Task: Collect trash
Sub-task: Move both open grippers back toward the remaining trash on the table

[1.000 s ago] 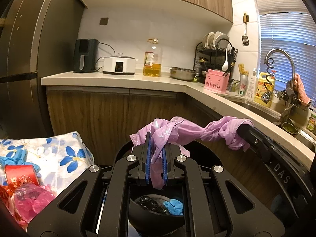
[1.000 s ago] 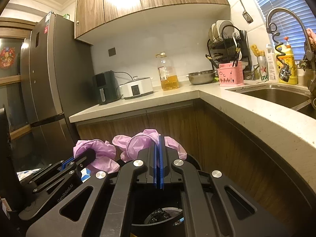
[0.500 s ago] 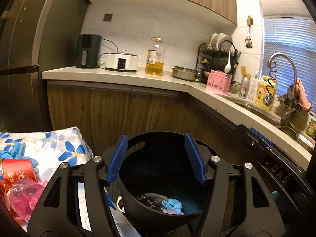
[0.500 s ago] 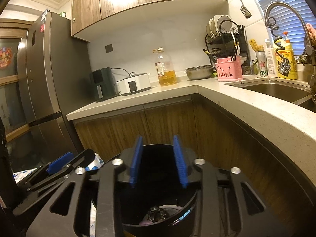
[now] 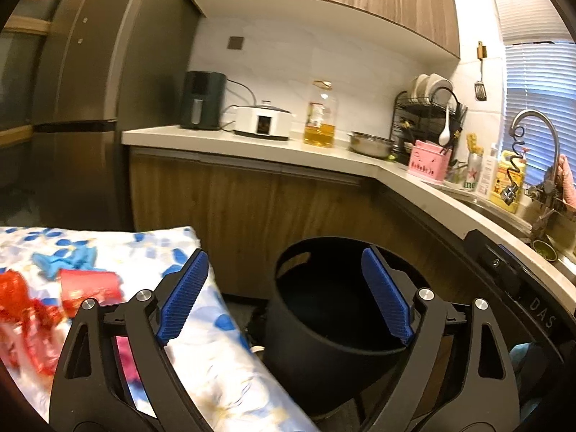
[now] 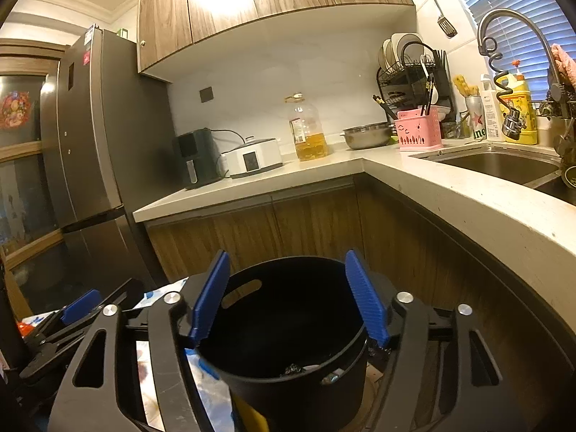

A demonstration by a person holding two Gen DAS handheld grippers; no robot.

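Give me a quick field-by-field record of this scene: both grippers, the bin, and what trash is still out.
left gripper: open, nothing between the pads; jaws have just been opening
right gripper: open, empty; jaws have just been opening
black bin: upright on the floor beside the table, some trash visible at the bottom
floral tablecloth: covers the table left of the bin
remaining trash: red cup on its side, blue glove, red wrappers

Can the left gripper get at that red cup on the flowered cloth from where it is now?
Probably yes. The left gripper is open and empty, and the red cup lies uncovered on the flowered cloth just to its left, with nothing between them.
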